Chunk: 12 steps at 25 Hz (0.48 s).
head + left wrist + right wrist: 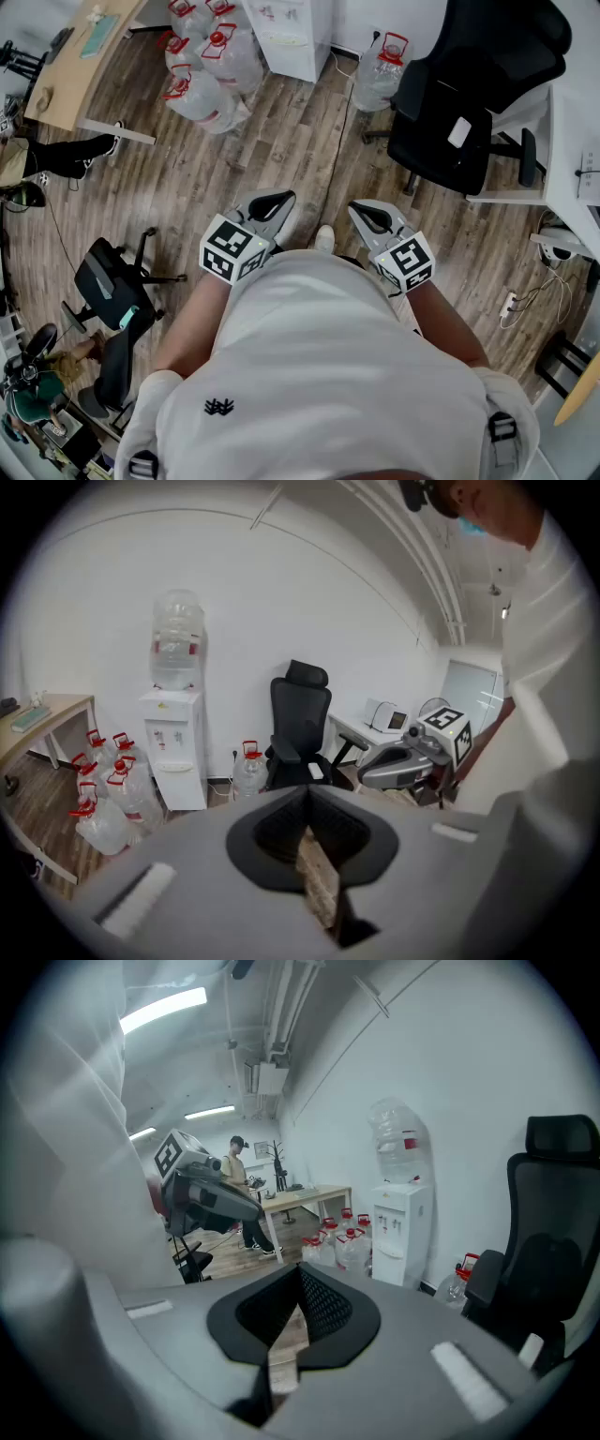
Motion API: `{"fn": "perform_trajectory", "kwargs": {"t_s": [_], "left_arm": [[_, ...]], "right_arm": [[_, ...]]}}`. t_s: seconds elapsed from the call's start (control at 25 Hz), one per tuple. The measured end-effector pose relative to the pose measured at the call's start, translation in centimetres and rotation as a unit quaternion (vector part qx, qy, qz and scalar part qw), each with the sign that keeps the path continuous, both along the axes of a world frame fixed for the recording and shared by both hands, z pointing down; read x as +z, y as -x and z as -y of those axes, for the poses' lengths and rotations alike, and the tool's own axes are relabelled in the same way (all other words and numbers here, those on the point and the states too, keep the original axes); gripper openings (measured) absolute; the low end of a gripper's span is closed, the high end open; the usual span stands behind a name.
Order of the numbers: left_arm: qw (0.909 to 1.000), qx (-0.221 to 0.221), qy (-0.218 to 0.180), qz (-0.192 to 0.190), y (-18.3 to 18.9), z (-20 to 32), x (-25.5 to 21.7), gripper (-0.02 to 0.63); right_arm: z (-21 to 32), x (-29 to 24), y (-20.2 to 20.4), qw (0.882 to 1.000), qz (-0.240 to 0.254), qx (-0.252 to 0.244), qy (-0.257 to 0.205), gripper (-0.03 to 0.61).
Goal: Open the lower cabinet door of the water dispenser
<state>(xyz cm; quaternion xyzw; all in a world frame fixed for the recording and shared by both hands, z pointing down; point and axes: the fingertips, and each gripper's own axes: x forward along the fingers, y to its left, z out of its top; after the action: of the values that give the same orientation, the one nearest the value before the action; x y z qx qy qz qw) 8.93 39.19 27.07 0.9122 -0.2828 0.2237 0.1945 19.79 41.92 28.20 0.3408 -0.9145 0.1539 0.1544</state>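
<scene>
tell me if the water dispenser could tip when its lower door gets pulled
Possibly: the water dispenser is tall and narrow with a large bottle on top, so likely top-heavy. The bottle looks mostly clear, perhaps near empty, which would lessen that. A gentle pull seems safest.

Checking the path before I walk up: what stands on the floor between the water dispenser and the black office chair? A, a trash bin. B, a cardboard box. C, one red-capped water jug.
C: a single red-capped water jug stands between the water dispenser and the black office chair.
</scene>
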Motion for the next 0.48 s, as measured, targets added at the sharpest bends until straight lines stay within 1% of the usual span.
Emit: {"fn": "perform_trajectory", "kwargs": {"t_s": [0.24, 0.36, 0.48], "left_arm": [[0.9999, -0.016, -0.002, 0.001, 1.3, 1.7, 0.2, 0.055], [0.9999, -0.014, 0.007, 0.003, 2.1, 2.8, 0.8, 0.055], [0.9999, -0.007, 0.008, -0.001, 3.0, 5.3, 1.4, 0.055]], "right_arm": [[2.2, 0.8, -0.1, 1.000, -0.006, -0.001, 0.001, 0.000], [3.7, 1.3, 0.5, 1.000, -0.008, 0.001, 0.006, 0.000], [6.2, 2.0, 1.4, 1.000, -0.012, 0.007, 0.015, 0.000]]}}
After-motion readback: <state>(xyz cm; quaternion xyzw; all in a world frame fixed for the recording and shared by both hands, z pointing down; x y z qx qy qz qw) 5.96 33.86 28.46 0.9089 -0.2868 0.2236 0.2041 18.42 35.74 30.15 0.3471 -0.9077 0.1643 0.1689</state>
